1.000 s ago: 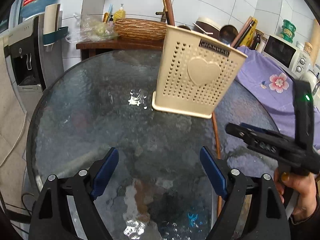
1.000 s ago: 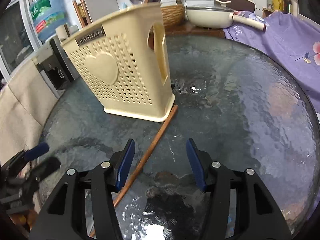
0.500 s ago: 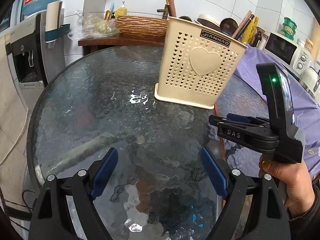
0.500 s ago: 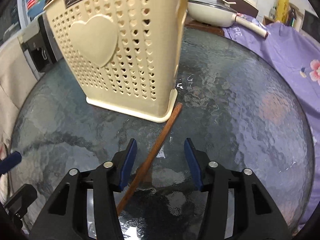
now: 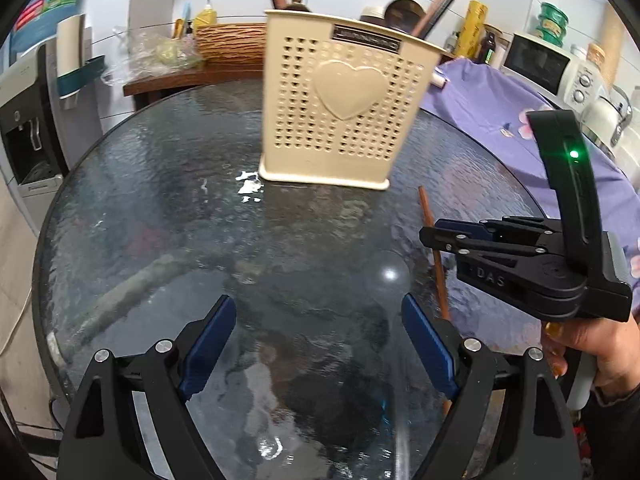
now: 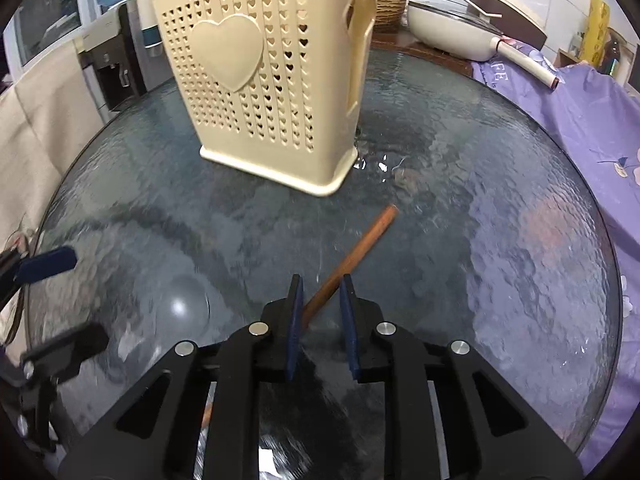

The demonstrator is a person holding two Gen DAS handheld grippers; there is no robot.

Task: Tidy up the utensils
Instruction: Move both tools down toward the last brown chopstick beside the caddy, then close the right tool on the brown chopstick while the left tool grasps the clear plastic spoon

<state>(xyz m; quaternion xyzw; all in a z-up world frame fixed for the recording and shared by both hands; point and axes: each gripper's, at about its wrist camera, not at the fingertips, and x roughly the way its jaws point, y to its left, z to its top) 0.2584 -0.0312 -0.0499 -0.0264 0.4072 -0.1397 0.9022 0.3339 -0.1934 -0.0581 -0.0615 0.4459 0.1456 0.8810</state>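
Standing upright toward the far edge of the round, dark textured-glass table [image 5: 132,208] is a cream plastic utensil holder [image 5: 340,108], its walls pierced with small heart-shaped holes, a raised heart on the front and a dark label strip near the rim. Just in front of its right-hand base corner, apart from it, a long brown wooden chopstick [image 6: 352,258] lies flat on the glass, running from near the holder back toward the near right edge of the table.

The right claw [image 6: 320,320] sits low over the chopstick's middle. Its two blue-padded fingers [image 6: 294,320] are drawn in narrow, one on each side of the stick, with a sliver of gap showing on both sides; whether the pads actually press on the wood I cannot tell. From the left wrist view the same claw [image 5: 430,236] comes in from the right, crossing over the chopstick [image 5: 434,248], a green light glowing on its black handle and a hand [image 5: 588,344] wrapped around the grip below.

The left claw [image 5: 320,344] hovers over the near edge of the table, fingers spread wide with nothing between them but bare glass.

Beyond the table's far edge a brown wooden counter [image 5: 192,78] carries a woven basket [image 5: 232,42], and a purple floral cloth [image 6: 580,120] drapes past the right edge.
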